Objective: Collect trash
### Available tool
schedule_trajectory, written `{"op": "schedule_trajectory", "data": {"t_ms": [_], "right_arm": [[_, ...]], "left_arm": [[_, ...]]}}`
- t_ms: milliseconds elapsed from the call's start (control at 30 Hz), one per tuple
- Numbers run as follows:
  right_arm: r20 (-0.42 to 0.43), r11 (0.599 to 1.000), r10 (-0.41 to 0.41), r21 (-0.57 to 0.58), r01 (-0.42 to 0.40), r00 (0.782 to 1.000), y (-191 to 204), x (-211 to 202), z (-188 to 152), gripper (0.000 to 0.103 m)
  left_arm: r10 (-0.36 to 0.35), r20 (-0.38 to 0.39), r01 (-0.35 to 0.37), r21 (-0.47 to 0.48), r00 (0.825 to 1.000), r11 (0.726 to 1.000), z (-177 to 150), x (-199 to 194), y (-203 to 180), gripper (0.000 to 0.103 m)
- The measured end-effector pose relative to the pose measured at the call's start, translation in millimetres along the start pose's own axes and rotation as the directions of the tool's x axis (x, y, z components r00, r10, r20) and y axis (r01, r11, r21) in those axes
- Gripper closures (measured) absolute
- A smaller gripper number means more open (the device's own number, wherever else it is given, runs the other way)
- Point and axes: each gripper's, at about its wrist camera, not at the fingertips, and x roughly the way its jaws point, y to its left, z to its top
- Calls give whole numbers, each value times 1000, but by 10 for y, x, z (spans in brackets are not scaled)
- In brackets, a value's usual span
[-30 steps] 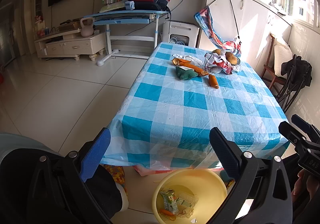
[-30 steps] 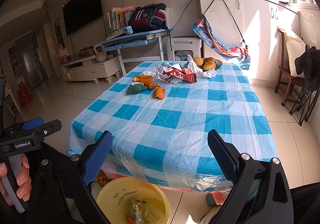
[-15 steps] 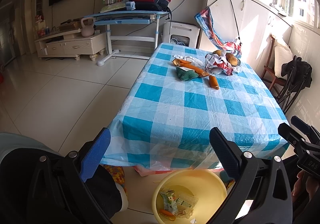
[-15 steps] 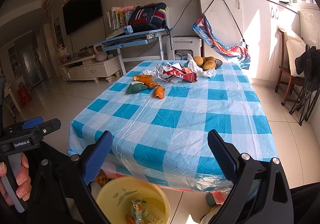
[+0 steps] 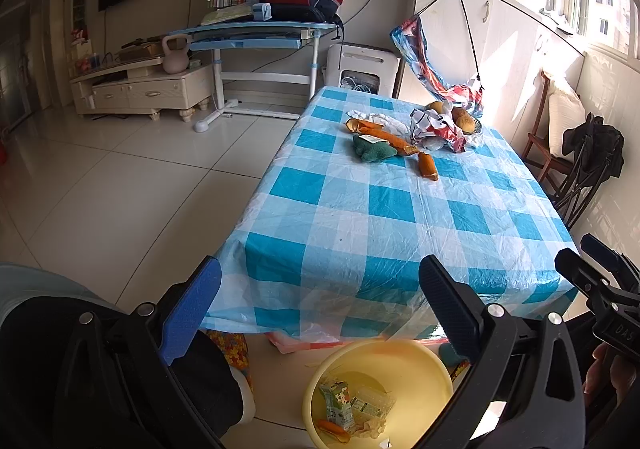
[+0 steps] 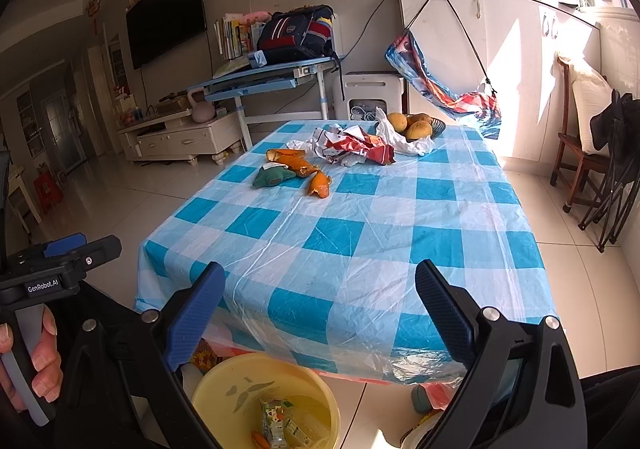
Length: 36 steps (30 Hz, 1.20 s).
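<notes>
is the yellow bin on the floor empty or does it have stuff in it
Not empty, and far from full: the yellow bin holds a small drink carton, clear wrappers and an orange scrap low inside.

The near half of the blue-and-white checked plastic-covered bench point(image 6: 360, 249) lies bare, open from its front edge up to mid-frame. Beyond that, in the upper middle of the right wrist view, a clutter blocks the far end: curled orange peels point(image 6: 298, 165), a dark green cloth lump point(image 6: 272, 177), a crumpled red-and-white wrapper point(image 6: 352, 149) and a dark bowl of yellow fruit point(image 6: 420, 127). Below the front edge, the round yellow plastic basin point(image 5: 420, 365) stands open-topped on the floor.
</notes>
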Motion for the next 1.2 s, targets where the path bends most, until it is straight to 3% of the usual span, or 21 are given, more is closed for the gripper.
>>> {"op": "schedule_trajectory", "data": {"t_ms": [1200], "right_arm": [[-5,1000,5,-11,-5,1000,6,9,0,11]], "left_arm": [[-4,-1,4,0,1000,1000,-24,12,-13,7]]}}
